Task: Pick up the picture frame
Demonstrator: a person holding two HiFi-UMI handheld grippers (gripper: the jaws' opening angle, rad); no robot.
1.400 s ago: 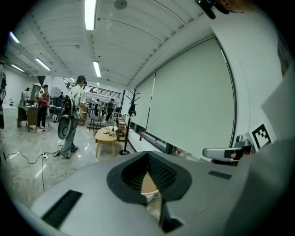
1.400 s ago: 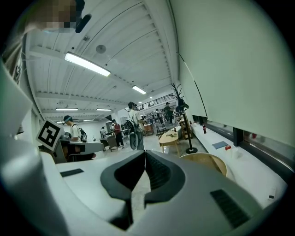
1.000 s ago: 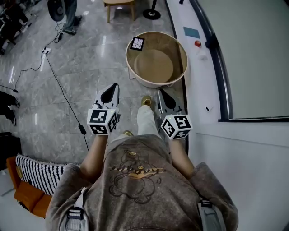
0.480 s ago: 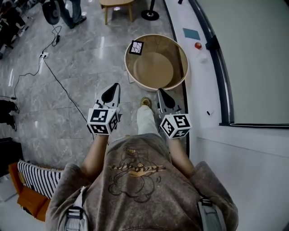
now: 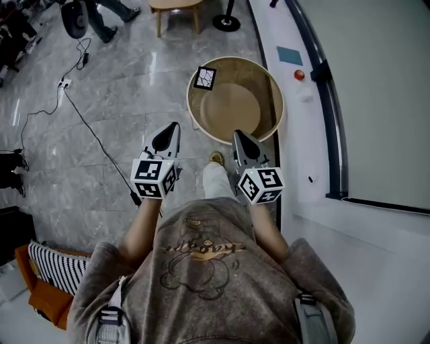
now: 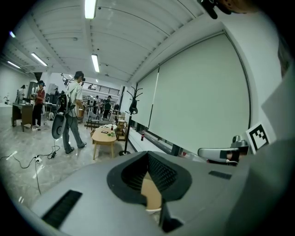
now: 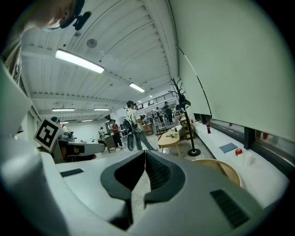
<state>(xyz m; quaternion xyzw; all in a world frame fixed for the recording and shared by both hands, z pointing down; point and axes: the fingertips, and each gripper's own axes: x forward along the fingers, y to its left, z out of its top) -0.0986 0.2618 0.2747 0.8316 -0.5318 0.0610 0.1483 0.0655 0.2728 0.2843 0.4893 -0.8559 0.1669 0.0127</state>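
The small black-edged square picture frame (image 5: 205, 78) is sitting at the far left rim of the round pale wooden tub (image 5: 269, 79) on the grey marble floor (image 5: 101, 101). It seems to be leaning on the inside wall, though it is too small to be sure. The tub is standing just beside the long white ledge (image 5: 295, 127) under the window.

The left gripper (image 5: 172, 129) and the right gripper (image 5: 238, 136) are being held side by side in front of the person's chest, both pointing towards the tub. In the left gripper view the ribbed black fingers (image 6: 161, 173) are pressing together with nothing between them. In the right gripper view the fingers (image 7: 156, 174) are likewise meeting at the tips and carrying nothing.

Compared with a second ago, the tub is lying lower in the head view and closer to the grippers. The tip of the right gripper is now overlapping the tub's near rim, where before a strip of floor showed between them. The grippers themselves are keeping the same spacing and pose. The person's tan shoe (image 5: 216, 158) is showing between them, near the tub. At the top left, the passer-by's legs (image 5: 113, 10) are sliding further out of view, beside the low wooden table (image 5: 176, 7). The black cable (image 5: 87, 127) is lying as before.
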